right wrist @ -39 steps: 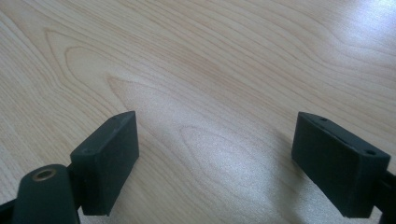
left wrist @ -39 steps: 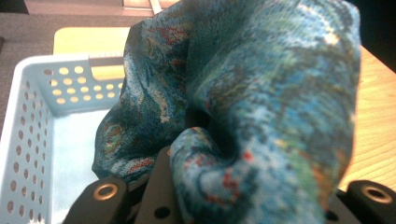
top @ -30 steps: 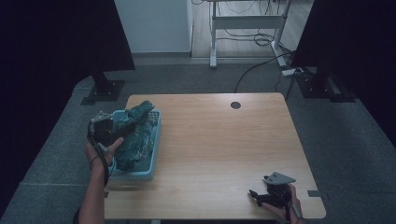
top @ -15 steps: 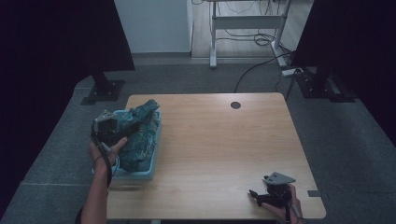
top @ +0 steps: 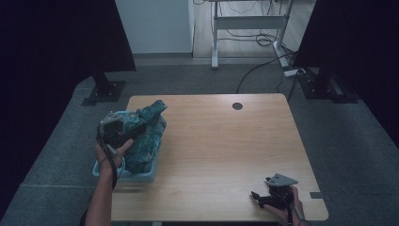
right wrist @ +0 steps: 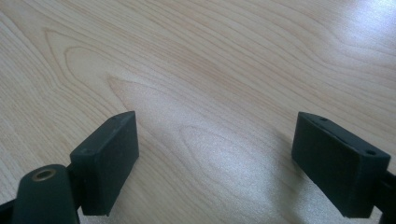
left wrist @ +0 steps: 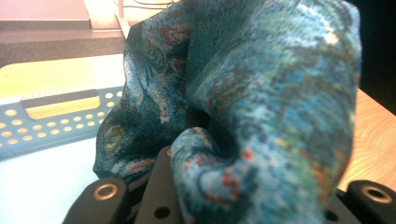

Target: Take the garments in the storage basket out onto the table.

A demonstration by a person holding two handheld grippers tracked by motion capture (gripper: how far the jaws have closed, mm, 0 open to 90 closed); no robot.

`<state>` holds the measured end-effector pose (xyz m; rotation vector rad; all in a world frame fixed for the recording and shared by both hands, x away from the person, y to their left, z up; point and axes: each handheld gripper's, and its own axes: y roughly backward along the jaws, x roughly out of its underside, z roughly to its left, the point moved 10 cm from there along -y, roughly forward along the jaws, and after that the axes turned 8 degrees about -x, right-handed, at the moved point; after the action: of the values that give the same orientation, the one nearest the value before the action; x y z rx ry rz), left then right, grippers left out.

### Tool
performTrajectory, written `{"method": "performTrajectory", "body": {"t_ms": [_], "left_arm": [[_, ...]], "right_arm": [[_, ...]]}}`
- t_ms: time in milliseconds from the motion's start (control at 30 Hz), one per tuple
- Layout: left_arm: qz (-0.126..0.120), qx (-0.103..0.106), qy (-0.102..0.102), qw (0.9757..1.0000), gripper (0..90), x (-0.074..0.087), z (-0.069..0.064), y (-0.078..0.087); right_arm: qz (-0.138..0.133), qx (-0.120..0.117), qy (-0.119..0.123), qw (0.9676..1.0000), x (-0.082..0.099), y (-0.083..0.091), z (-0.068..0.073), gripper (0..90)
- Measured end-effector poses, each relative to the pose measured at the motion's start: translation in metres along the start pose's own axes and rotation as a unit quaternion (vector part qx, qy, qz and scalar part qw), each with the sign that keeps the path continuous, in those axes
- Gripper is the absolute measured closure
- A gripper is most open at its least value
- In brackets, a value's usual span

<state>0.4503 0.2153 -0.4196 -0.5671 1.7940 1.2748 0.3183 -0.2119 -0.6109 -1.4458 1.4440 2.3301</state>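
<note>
- Teal patterned cloth point(left wrist: 261, 93) bunches between my left gripper's point(top: 123, 128) jaws, which are clamped on a fold of it.
- It hangs raised over the pale blue perforated basket point(top: 141, 173) at the wooden table's point(top: 226, 141) left edge.
- My right gripper point(right wrist: 215, 163) rests with jaws spread wide on bare wood at the near right corner.

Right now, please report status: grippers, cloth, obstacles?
Left gripper shut on cloth, lifting it over the basket. Right gripper open, empty, on table. No obstacles.
</note>
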Motion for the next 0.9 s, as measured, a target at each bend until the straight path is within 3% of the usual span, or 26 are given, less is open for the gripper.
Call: {"method": "performTrajectory", "body": {"t_ms": [300, 900], "left_arm": [[-0.015, 0.005, -0.01, 0.9998, 77.8, -0.008, -0.011, -0.001], [-0.017, 0.029, -0.034, 0.9988, 77.8, -0.017, -0.047, -0.011]], "right_arm": [[0.0, 0.0, 0.0, 1.0, 0.0, 0.0, 0.0, 14.9], [0.0, 0.0, 0.0, 1.0, 0.0, 0.0, 0.0, 14.9]]}}
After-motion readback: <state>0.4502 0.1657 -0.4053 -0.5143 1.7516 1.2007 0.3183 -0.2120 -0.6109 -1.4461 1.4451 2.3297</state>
